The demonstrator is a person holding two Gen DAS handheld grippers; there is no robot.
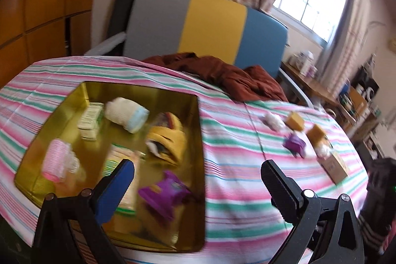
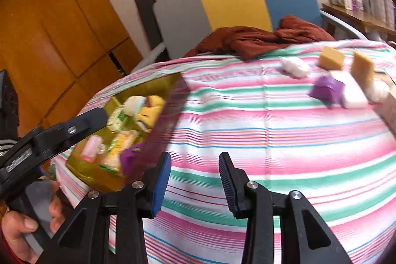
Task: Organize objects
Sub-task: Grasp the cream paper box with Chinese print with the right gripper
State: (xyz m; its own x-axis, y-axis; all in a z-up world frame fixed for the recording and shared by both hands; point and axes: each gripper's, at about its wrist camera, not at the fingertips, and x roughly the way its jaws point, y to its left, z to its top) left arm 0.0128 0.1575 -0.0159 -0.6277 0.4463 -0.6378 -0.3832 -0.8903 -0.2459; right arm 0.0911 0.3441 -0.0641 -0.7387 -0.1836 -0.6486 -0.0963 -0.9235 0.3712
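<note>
A gold tin (image 1: 138, 88) lies open on the striped cloth (image 1: 235, 165). It holds a pink item (image 1: 55, 160), green-white packets (image 1: 90, 119), a rolled white sock (image 1: 126, 114), a yellow slipper (image 1: 168, 142) and a purple packet (image 1: 163, 192). My left gripper (image 1: 198, 163) hangs open over the tin's right edge with nothing between its fingers. My right gripper (image 2: 195, 155) stands open and empty over bare cloth, right of the tin (image 2: 81, 166). Far right lie another purple packet (image 2: 326, 89), two yellow blocks (image 2: 331, 58), cotton balls (image 2: 295, 67) and a white block (image 2: 351, 88).
A brown garment (image 1: 222, 73) is heaped at the cloth's far edge, before a grey, yellow and blue chair back (image 1: 210, 26). A cardboard box (image 1: 335, 168) sits by the loose items. An orange wardrobe (image 1: 37, 4) stands left, a cluttered side table (image 1: 309, 81) right. A hand (image 2: 24, 227) grips the left tool.
</note>
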